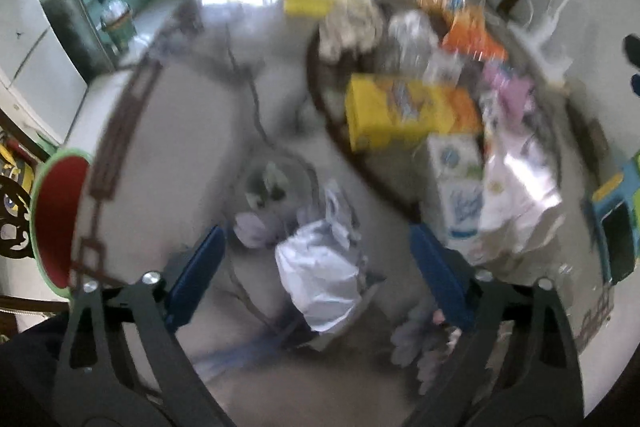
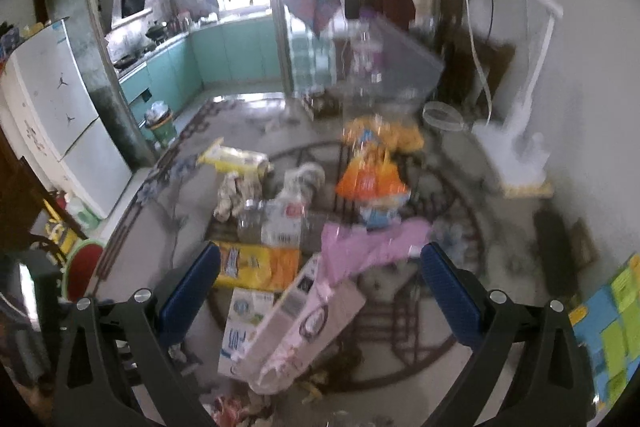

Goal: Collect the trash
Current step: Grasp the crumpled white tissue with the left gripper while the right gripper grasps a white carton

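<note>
left wrist view: your left gripper [image 1: 316, 259] hangs over the floor with its jaws apart, and nothing is pinched. a crumpled white wrapper [image 1: 320, 279] lies on the pale floor between the blue pads [image 1: 200, 267], touching neither. it looks thin, glossy and creased, so i judge it will crush and slide rather than hold its shape. the risk here is that the picture is smeared, so your aim may be off, and one pad could shove the wrapper aside instead of trapping it. a grey scrap [image 1: 256, 227] lies just beside it and could get caught along with it. a yellow box [image 1: 400, 111] and a white carton [image 1: 460, 179] lie further off in the pile on the round rug [image 1: 320, 99].

right wrist view: your right gripper [image 2: 320, 287] is also parted and holds nothing. below it sits a pink and white pack [image 2: 304, 327], leaning on the white carton [image 2: 244, 327], with a pink bag [image 2: 368, 247] draped just above. the pack is long and flat. closing on its edge could tip it off the carton, or snag the bag with it.
</note>
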Demonstrator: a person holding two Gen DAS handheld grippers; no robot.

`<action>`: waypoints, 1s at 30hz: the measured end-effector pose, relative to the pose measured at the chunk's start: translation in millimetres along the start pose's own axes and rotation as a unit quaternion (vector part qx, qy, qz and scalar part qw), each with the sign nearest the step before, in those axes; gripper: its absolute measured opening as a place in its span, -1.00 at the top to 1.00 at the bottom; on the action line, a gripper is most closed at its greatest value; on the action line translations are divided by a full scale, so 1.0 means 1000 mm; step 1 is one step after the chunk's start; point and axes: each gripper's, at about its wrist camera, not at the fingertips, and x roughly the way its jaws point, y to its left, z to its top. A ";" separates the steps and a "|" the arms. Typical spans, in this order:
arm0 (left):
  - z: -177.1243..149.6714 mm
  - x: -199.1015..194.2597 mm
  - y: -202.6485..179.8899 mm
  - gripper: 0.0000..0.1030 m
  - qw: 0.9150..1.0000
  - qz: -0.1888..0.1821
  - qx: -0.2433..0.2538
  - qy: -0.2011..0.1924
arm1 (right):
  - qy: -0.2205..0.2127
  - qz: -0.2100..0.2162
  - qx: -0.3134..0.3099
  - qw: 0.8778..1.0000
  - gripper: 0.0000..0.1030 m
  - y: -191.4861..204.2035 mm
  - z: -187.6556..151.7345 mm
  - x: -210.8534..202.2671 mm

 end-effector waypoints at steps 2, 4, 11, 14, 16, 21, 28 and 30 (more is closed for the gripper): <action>-0.005 0.014 0.002 -0.48 1.000 -0.004 0.005 0.018 | 0.031 0.014 0.021 0.999 -0.87 -0.011 -0.007 0.010; -0.008 0.023 0.002 -0.13 0.999 -0.020 0.004 0.038 | 0.060 0.030 0.046 0.997 -0.87 -0.019 -0.016 0.018; -0.001 0.008 0.006 0.08 0.999 -0.043 -0.001 0.007 | 0.118 0.082 0.091 0.985 -0.86 -0.017 -0.037 0.049; 0.011 -0.014 0.007 0.08 0.999 -0.035 -0.008 -0.037 | 0.140 0.092 0.104 0.980 -0.85 -0.015 -0.043 0.063; 0.018 -0.034 0.009 0.08 0.997 -0.030 -0.012 -0.069 | 0.154 0.101 0.111 0.977 -0.77 -0.014 -0.047 0.070; 0.032 -0.075 0.016 0.07 0.991 -0.014 -0.016 -0.130 | 0.189 0.108 0.129 0.967 -0.30 -0.020 -0.052 0.096; 0.035 -0.088 0.021 0.06 0.989 -0.015 -0.025 -0.143 | 0.212 0.134 0.169 0.953 -0.21 -0.036 -0.062 0.107; 0.033 -0.088 0.024 0.06 0.989 -0.017 -0.030 -0.141 | 0.201 0.139 0.169 0.955 0.51 -0.042 -0.059 0.097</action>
